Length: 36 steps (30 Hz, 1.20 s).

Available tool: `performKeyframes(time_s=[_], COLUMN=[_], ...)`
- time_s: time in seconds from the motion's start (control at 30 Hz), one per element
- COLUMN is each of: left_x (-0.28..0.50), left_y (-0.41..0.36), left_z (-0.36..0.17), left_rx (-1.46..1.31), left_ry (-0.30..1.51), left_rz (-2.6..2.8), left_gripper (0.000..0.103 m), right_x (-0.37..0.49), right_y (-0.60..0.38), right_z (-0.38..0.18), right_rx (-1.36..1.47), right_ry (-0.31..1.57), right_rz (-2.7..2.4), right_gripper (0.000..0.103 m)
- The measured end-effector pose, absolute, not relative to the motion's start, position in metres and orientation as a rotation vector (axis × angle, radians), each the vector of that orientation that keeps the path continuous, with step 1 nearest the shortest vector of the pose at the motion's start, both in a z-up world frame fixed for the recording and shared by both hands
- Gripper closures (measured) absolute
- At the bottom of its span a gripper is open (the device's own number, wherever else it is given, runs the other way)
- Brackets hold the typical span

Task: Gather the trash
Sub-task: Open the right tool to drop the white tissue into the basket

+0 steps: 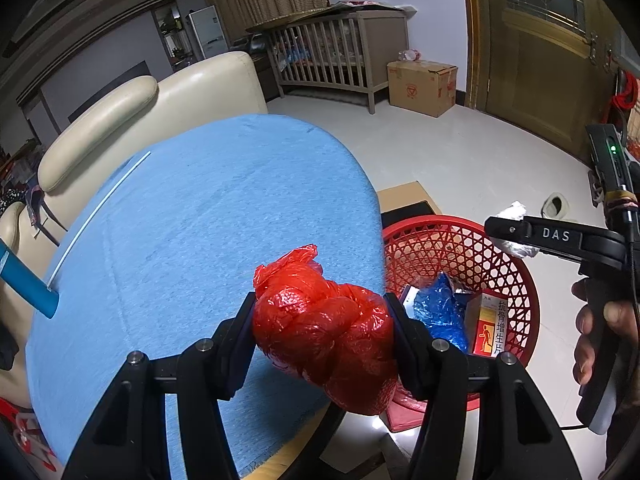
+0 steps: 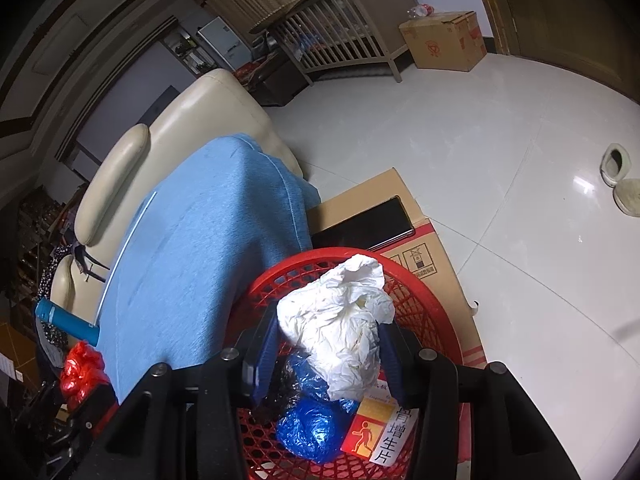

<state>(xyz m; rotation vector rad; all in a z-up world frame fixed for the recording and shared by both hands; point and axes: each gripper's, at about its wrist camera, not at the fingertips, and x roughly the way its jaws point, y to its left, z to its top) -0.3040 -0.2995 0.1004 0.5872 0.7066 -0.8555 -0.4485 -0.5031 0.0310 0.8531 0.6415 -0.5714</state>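
A blue bag wad (image 2: 310, 432) and medicine box (image 2: 378, 434) already lie in the red basket (image 1: 516, 264); the right gripper (image 2: 326, 344) clamps crumpled white paper (image 2: 340, 320) above it; the left gripper (image 1: 322, 320) grips a red plastic bag (image 1: 324, 332), undropped.

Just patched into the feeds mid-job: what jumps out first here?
The left gripper clamps a crumpled red plastic bag over the blue cloth-covered table. The right gripper holds a wad of white paper above the red lattice plastic basket, which already holds a blue plastic bag and an orange medicine box.
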Motion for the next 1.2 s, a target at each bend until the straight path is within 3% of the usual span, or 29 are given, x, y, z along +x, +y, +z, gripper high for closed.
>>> performKeyframes(time_s=[0.3, 0.4, 0.5, 1.2], left_x=[-0.310, -0.312, -0.313, -0.339], left_y=[-0.309, -0.312, -0.315, -0.367], left_z=[0.097, 0.096, 0.096, 0.075], left_rx=[0.608, 0.615, 0.619, 0.664], left_ry=[0.706, 0.707, 0.710, 0.777], left_rz=[-0.872, -0.876, -0.877, -0.971], left_gripper=[0.041, 0.041, 0.041, 0.041], right_x=[-0.445, -0.443, -0.447, -0.527], right_y=[-0.509, -0.509, -0.510, -0.524], right_z=[0.017, 0.011, 0.012, 0.065], right_rx=[0.893, 0.906, 0.919, 0.974], right_ry=[0.683, 0.694, 0.674, 0.419], right_rz=[-0.552, -0.537, -0.545, -0.601], right_gripper=[0.051, 0.036, 0.033, 0.033])
